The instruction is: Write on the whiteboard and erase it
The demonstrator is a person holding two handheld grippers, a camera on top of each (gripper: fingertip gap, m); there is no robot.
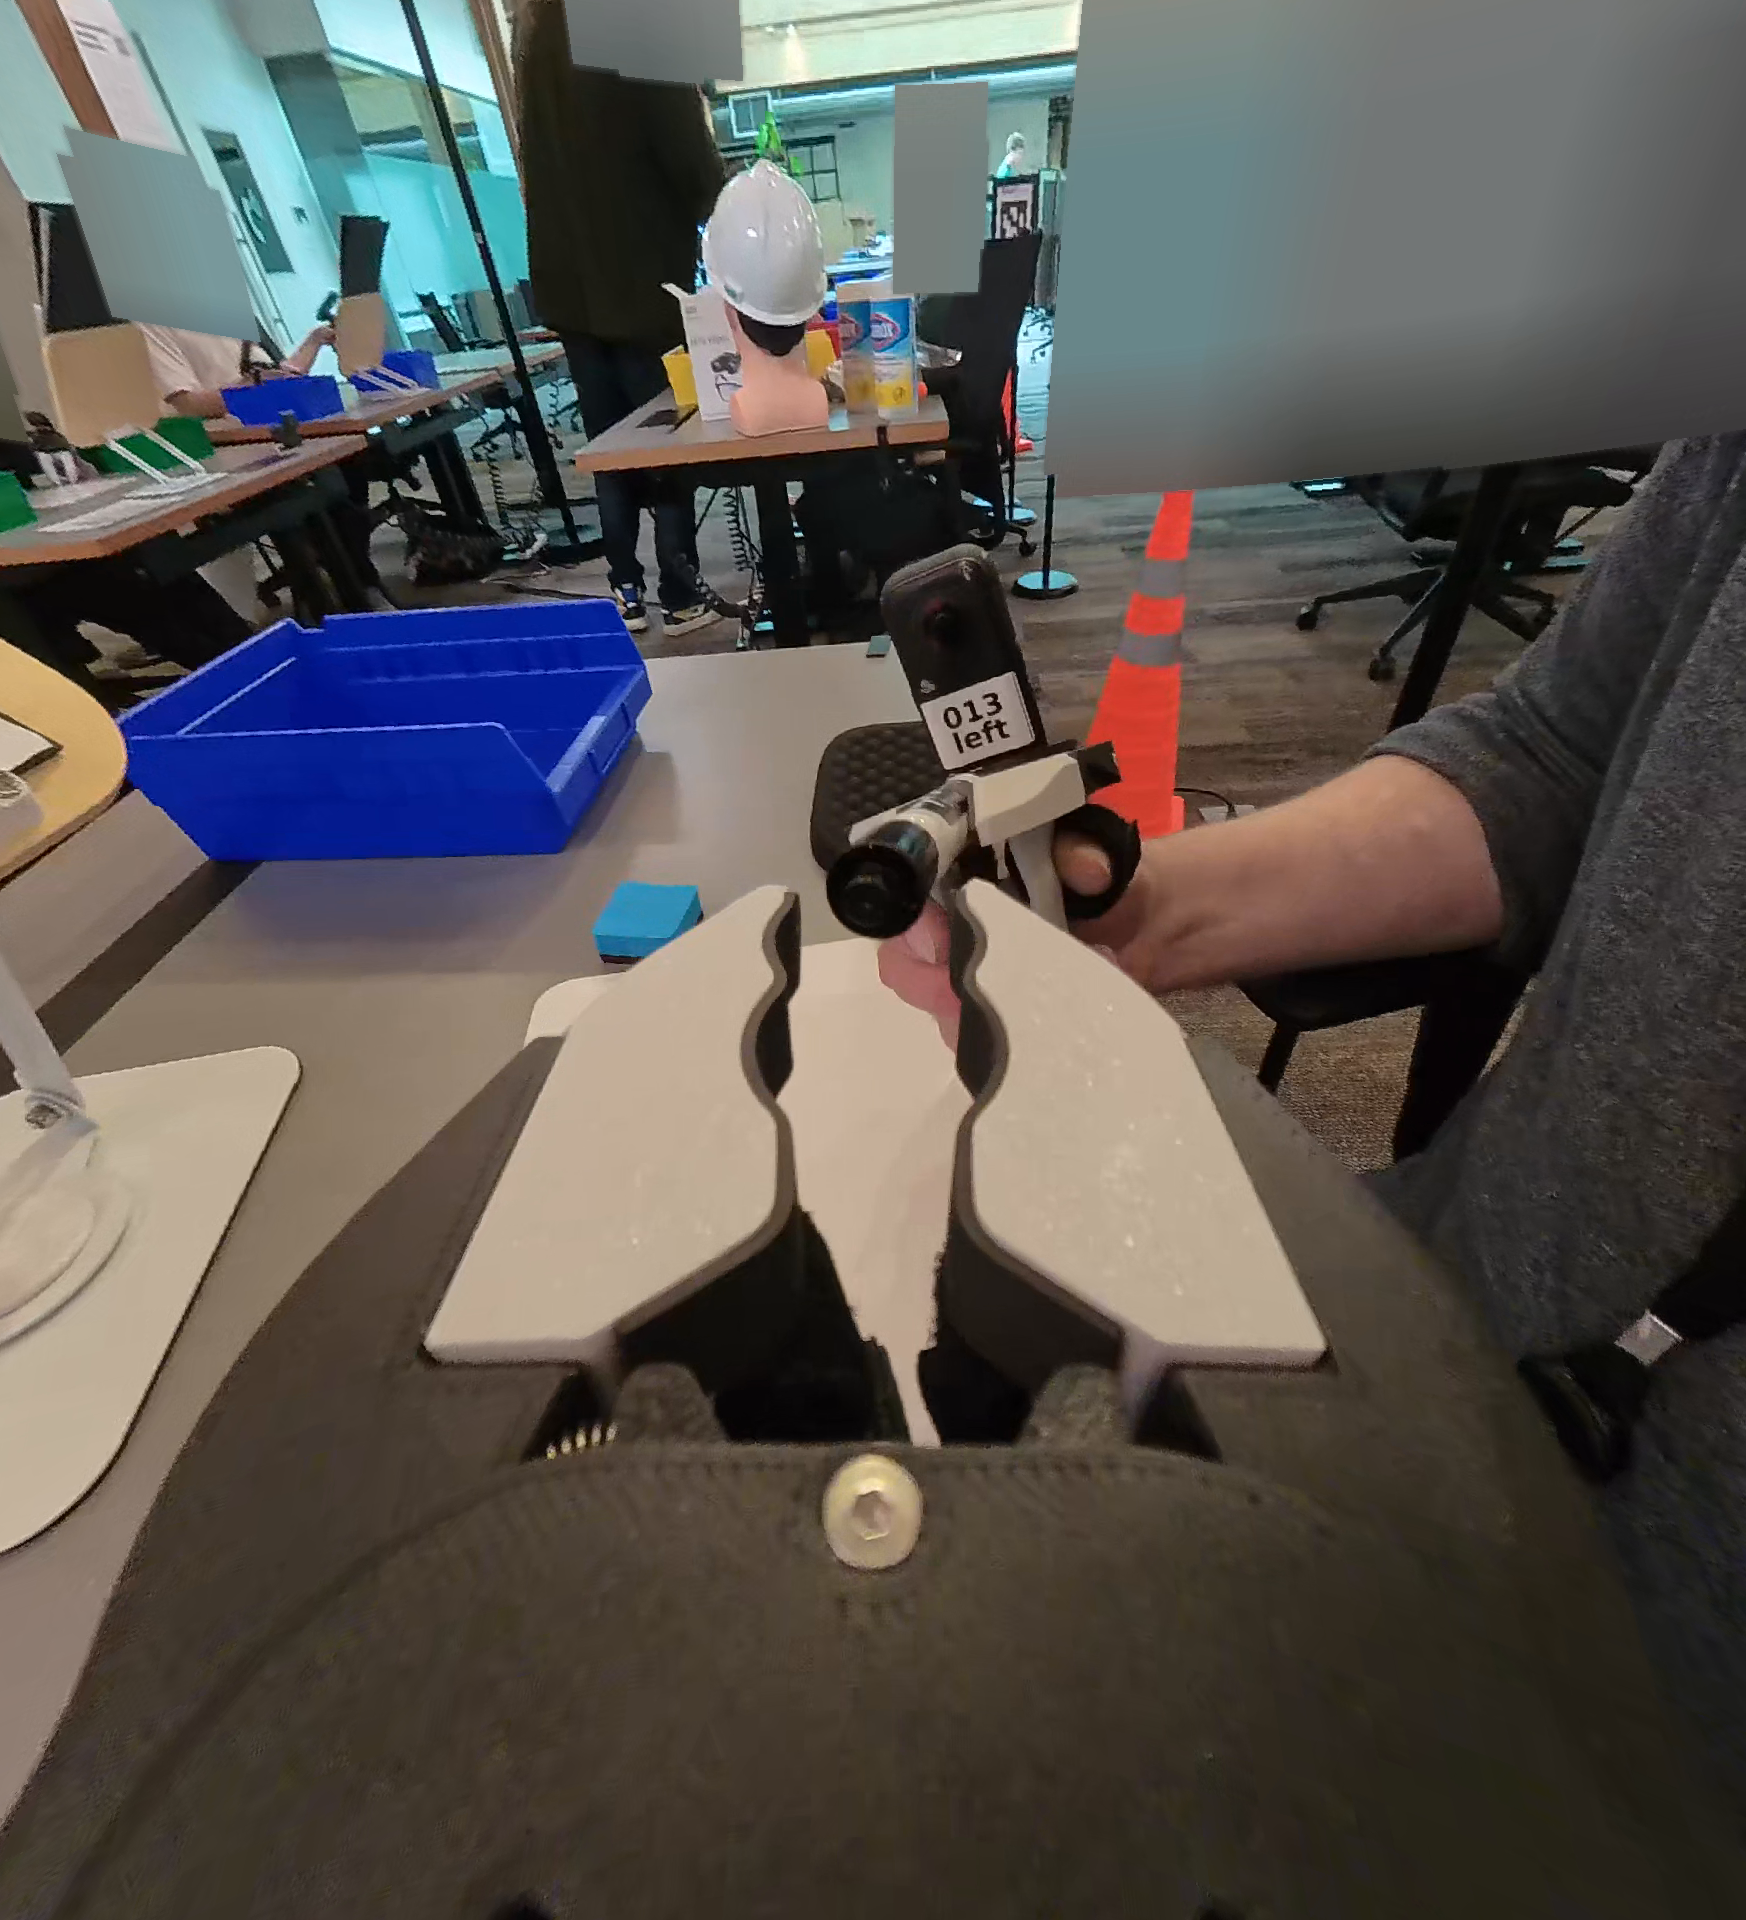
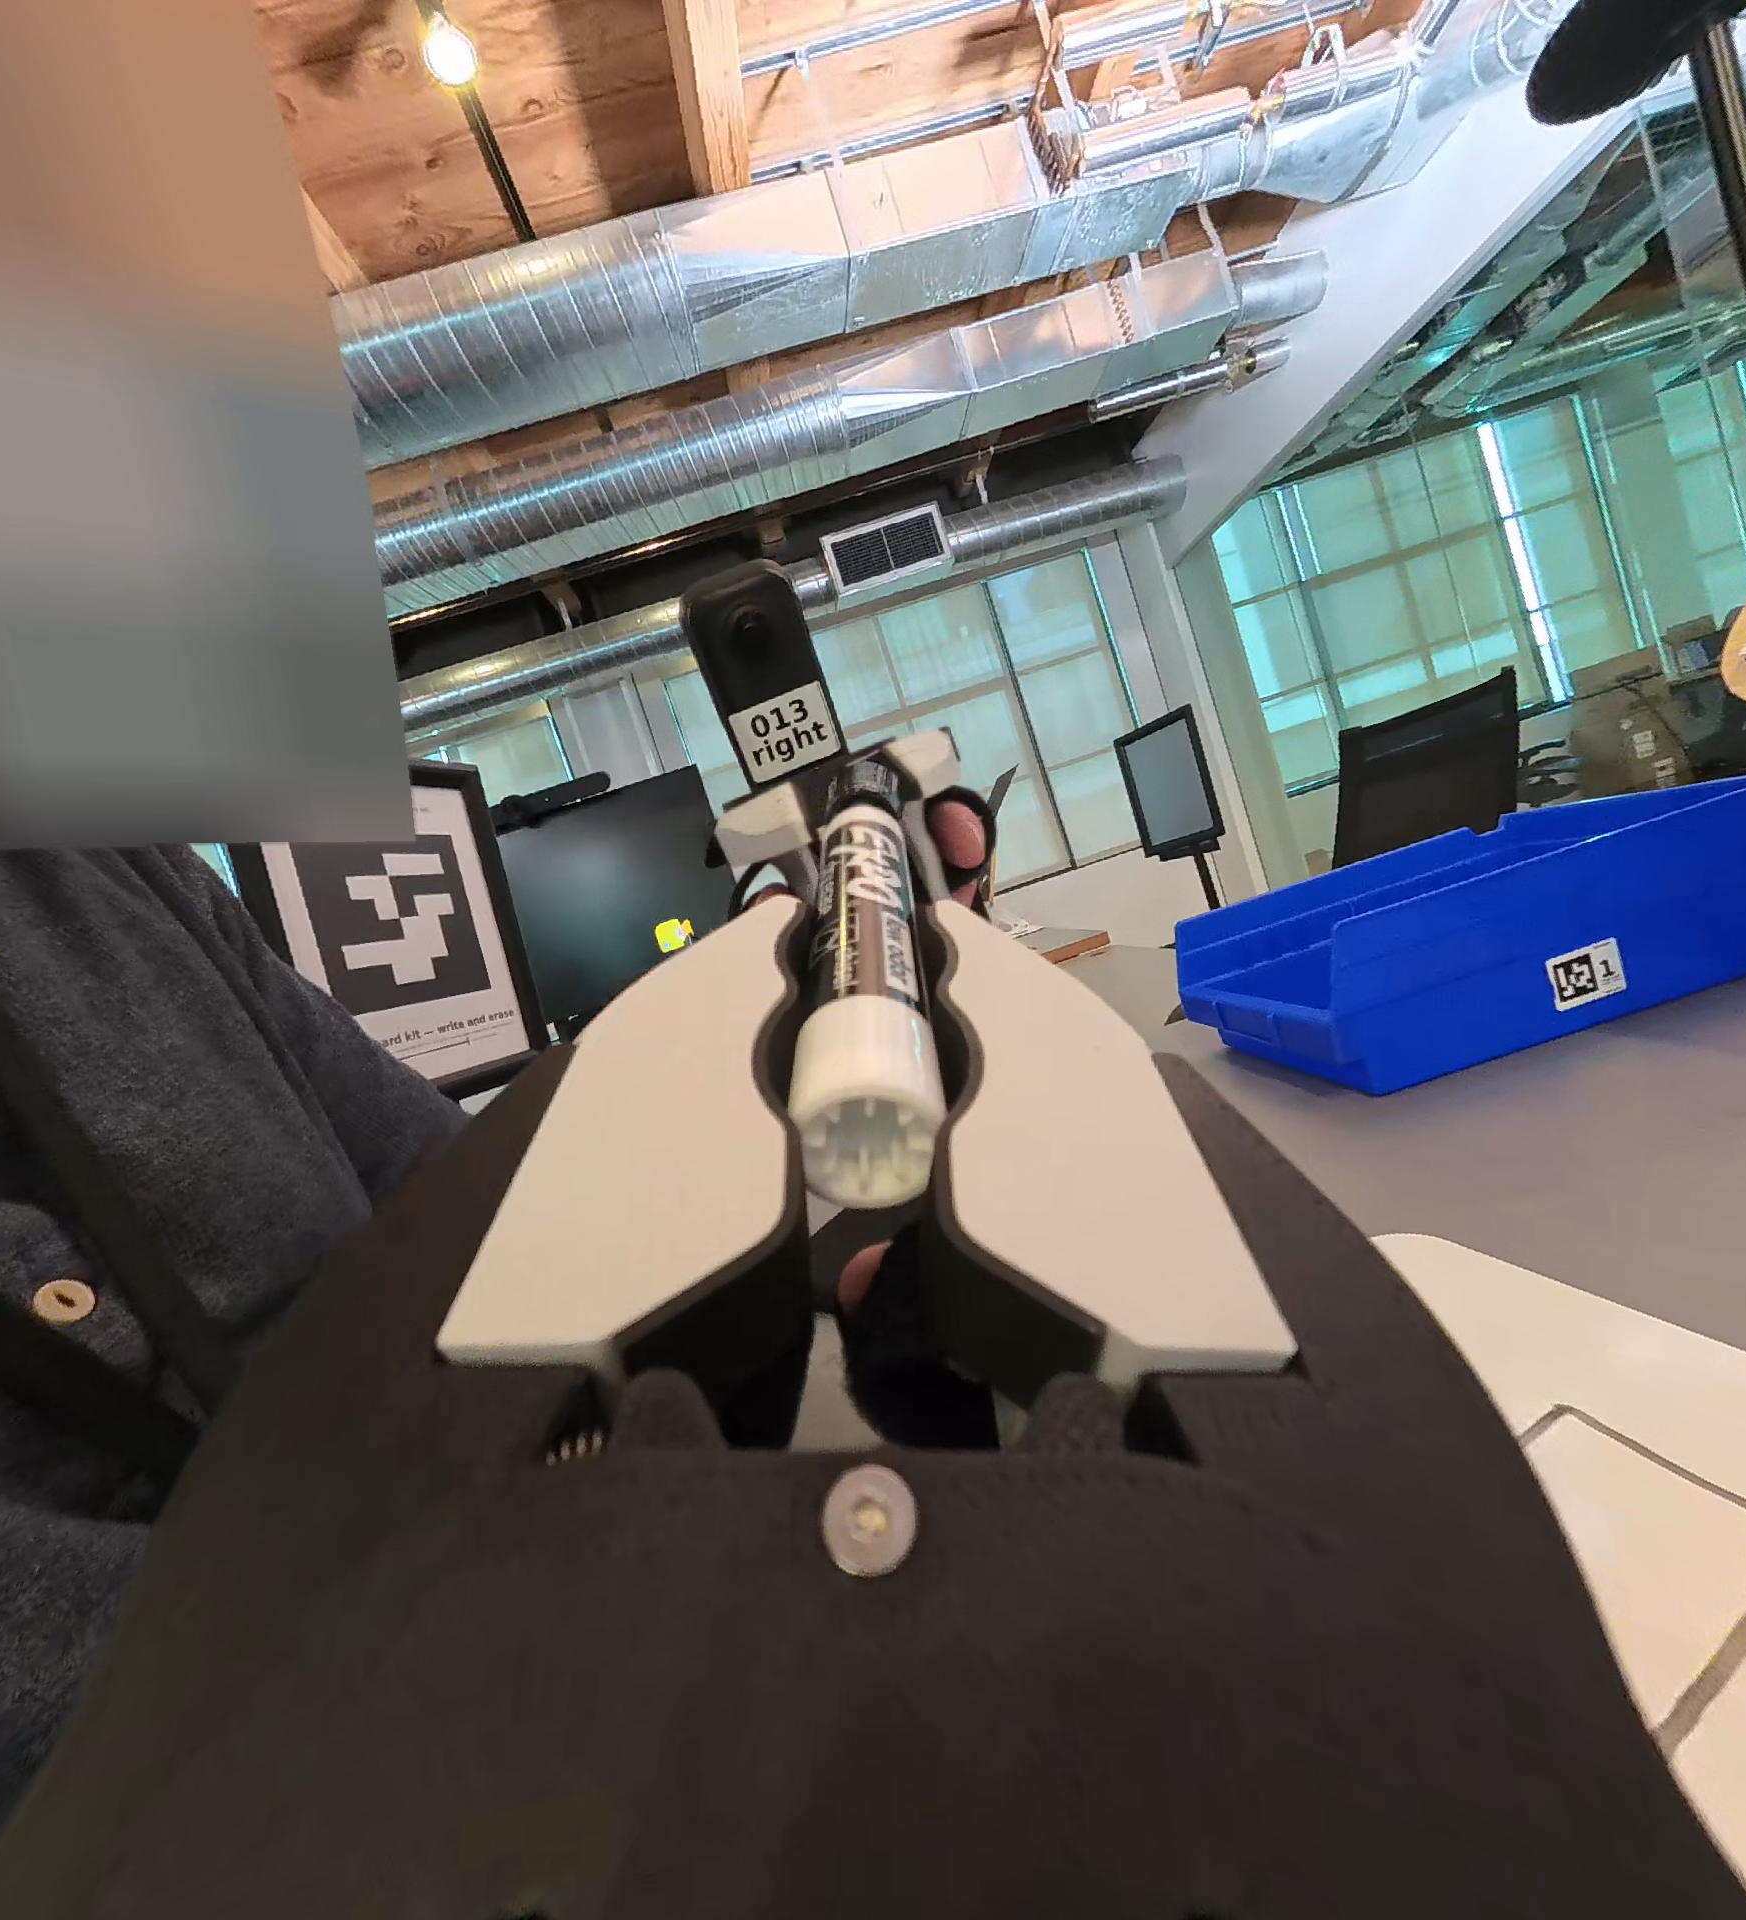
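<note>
Marker [image 2: 864, 997] handling looks easy: it is a light, stiff plastic tube, smooth and a little slippery, so the best place to hold is the middle of the barrel, where the wavy pads can sit around it. The right gripper [image 2: 864, 940] is closed on this barrel, both pads pressing, with the white end toward its camera. The left gripper [image 1: 874, 914] stands partly open and holds nothing; the black cap end [image 1: 874, 883] of the marker points at its gap, just beyond the fingertips. The whiteboard [image 2: 1617, 1455] lies flat on the grey table [image 1: 349, 935] under both grippers and carries dark lines. A blue eraser [image 1: 645, 916] lies near it, and 1 blue bin [image 1: 381, 748] stands further back. The room is an open office with desks, chairs and an orange cone [image 1: 1149, 665].
</note>
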